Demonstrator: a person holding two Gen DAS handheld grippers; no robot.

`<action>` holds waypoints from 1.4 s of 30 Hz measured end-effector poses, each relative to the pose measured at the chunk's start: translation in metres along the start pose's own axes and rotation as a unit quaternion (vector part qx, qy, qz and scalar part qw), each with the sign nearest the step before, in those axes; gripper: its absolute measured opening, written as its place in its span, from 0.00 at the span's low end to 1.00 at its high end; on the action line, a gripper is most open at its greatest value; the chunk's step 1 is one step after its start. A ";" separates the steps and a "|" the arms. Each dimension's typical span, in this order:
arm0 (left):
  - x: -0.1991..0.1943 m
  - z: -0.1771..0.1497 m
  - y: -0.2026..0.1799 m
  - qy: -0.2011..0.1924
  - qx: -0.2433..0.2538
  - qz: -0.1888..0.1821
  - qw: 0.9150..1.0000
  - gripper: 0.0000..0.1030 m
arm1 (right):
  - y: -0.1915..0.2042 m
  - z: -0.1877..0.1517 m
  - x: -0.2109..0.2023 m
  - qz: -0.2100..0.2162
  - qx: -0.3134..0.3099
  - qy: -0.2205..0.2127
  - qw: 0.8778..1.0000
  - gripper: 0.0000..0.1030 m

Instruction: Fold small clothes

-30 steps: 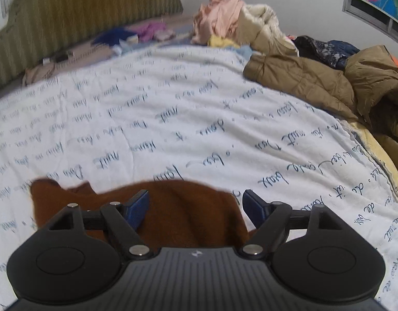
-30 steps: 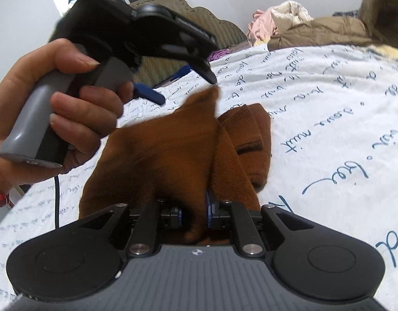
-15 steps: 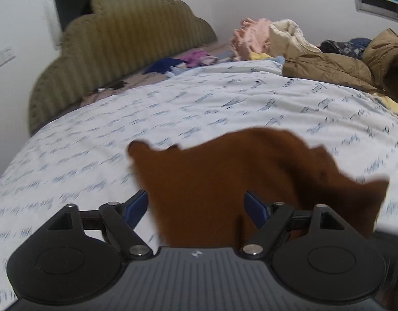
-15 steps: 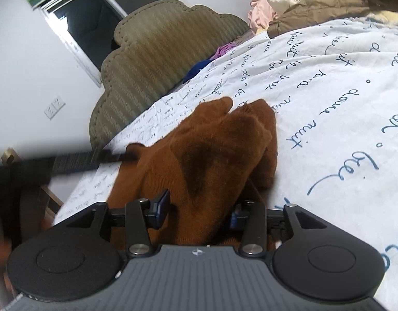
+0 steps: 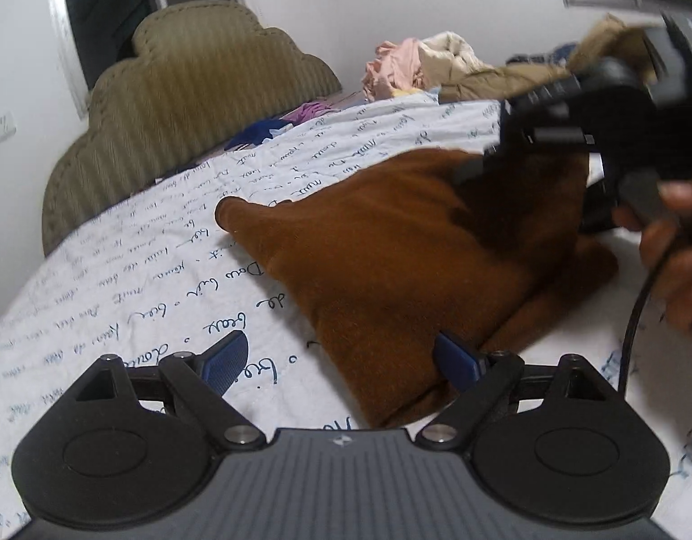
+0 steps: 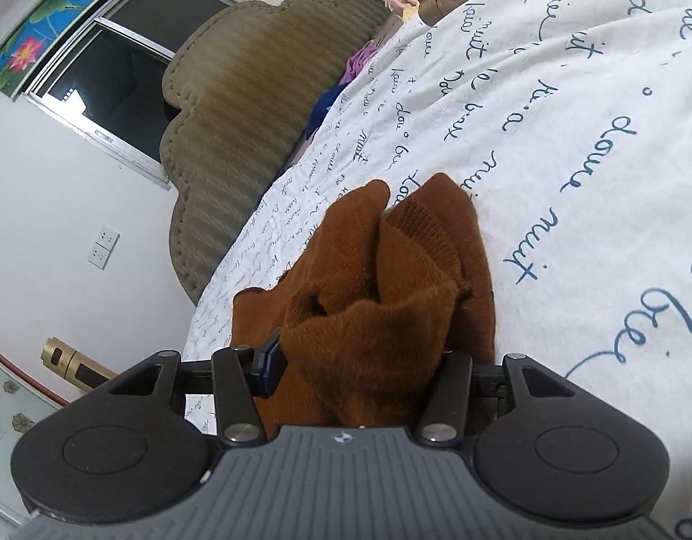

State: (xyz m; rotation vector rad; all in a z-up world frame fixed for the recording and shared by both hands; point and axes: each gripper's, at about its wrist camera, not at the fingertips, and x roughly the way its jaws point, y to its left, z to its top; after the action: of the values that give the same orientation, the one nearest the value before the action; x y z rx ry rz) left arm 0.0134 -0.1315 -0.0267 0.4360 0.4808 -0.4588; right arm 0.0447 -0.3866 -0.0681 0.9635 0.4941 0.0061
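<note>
Left gripper: jaws spread, empty, its right finger touching the near hem of the brown knit garment; right gripper: jaws parted around a bunched layer of that garment, not pressed tight, so a firm pinch cannot be confirmed. The garment lies partly folded on the printed bedsheet; judged step: mid-fold; the next move calls for laying the layer flat and squaring the edges; beyond stands the padded headboard.

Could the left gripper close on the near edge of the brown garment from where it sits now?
Probably yes. The left gripper is open and the brown garment already lies partly between its fingers on the bedspread, with nothing between. The right gripper works the far side.
</note>
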 end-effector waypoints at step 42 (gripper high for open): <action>-0.043 -0.014 0.087 0.006 -0.165 -0.065 0.984 0.93 | 0.016 -0.041 -0.063 -0.042 -0.119 0.023 0.992 0.43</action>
State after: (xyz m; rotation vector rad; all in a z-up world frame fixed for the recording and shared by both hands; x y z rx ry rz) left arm 0.0187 -0.0406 0.0097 0.0872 0.5884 -0.4925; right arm -0.0251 -0.3590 -0.0499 0.7096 0.5631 0.0111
